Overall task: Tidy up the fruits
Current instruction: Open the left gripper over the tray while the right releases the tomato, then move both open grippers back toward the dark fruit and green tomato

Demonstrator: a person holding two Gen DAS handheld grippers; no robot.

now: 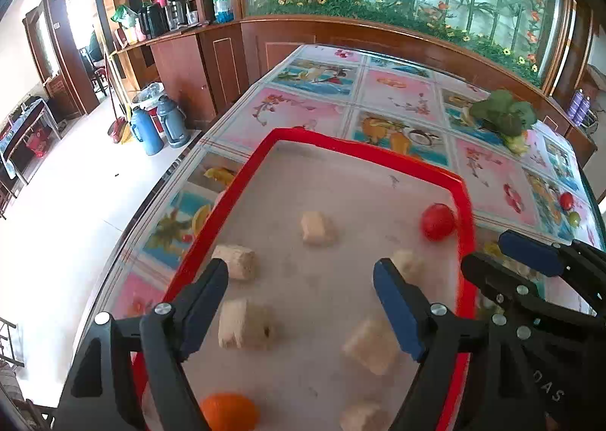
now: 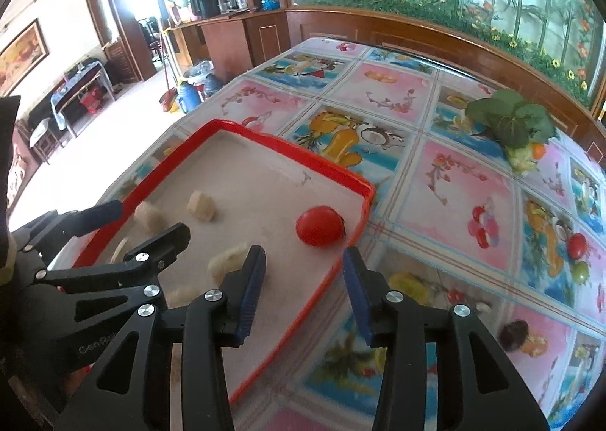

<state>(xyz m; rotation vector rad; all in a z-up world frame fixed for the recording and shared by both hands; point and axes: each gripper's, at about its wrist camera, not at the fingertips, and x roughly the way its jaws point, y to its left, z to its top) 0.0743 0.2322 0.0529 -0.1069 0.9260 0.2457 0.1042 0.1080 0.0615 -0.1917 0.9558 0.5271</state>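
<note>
Left wrist view: the left gripper (image 1: 303,281) hangs over the near half of the red-rimmed tray (image 1: 363,146), its tongs spread wide apart with nothing between them. The tray sits on the table (image 1: 488,177) at its left edge, on a fruit-patterned cover. On the tray floor lie several pale fruit chunks (image 1: 318,228), scattered from the middle to the near end. A red tomato (image 1: 438,221) rests against the tray's right rim, toward the far right corner. An orange (image 1: 229,412) sits at the tray's near left corner, partly cut off by the frame. The right gripper (image 1: 503,256) reaches in from the right, just outside the tray's right rim, tongs apart. A leafy green vegetable (image 1: 505,116) lies near the table's far right edge; a small red fruit (image 1: 566,200) and a green one (image 1: 574,219) lie together at the right edge. Right wrist view: the right gripper (image 2: 303,274) straddles the tray's (image 2: 288,145) right rim, tongs apart and empty. The tomato (image 2: 319,225) lies just inside that rim, ahead of the tongs. The left gripper (image 2: 147,220) enters from the left over the tray, tongs apart. A dark round fruit (image 2: 514,334) lies on the table (image 2: 454,181) toward its near right.
</note>
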